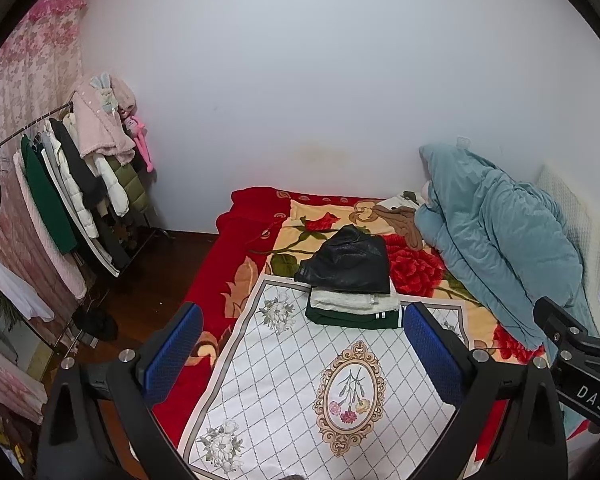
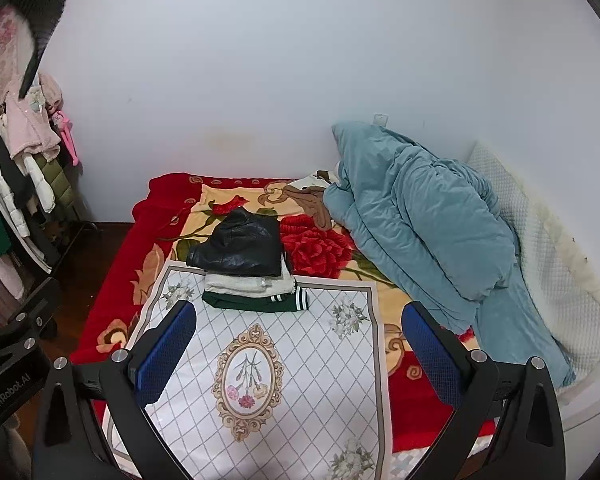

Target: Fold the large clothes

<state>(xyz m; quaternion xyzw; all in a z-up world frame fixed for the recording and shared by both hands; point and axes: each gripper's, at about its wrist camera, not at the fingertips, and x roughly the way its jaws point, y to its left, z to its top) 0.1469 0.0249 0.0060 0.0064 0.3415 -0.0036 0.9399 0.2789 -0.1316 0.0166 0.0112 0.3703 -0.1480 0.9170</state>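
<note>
- Both tongs hang above the bed with nothing between their fingers: the left gripper (image 1: 300, 344) stands wide apart, and the right gripper (image 2: 300, 340) is spread just as wide, which suits a pause between garments rather than a grasp.
- Directly beneath and ahead of both lies the white patterned mat (image 1: 276, 392), spread flat, apparently as a clean working surface for folding; its near part is bare.
- At the mat's far edge, just beyond the fingertips, sits a stack of folded clothes (image 2: 252, 276): a green garment (image 2: 256, 302) at the bottom, a white one (image 2: 244, 282) in the middle, a black leather-like jacket (image 2: 238, 246) on top. Judging by that tidy pile, several pieces are already done and set out of the way.
- Farther off to the right, a teal quilt (image 2: 420, 232) is heaped against the wall, with a brown garment (image 2: 312, 202) lying loose beside it, possibly a next candidate.
- Well to the left of the left tongs, a clothes rack (image 1: 72, 184) holds hanging coats, a likely source of more large clothes.
</note>
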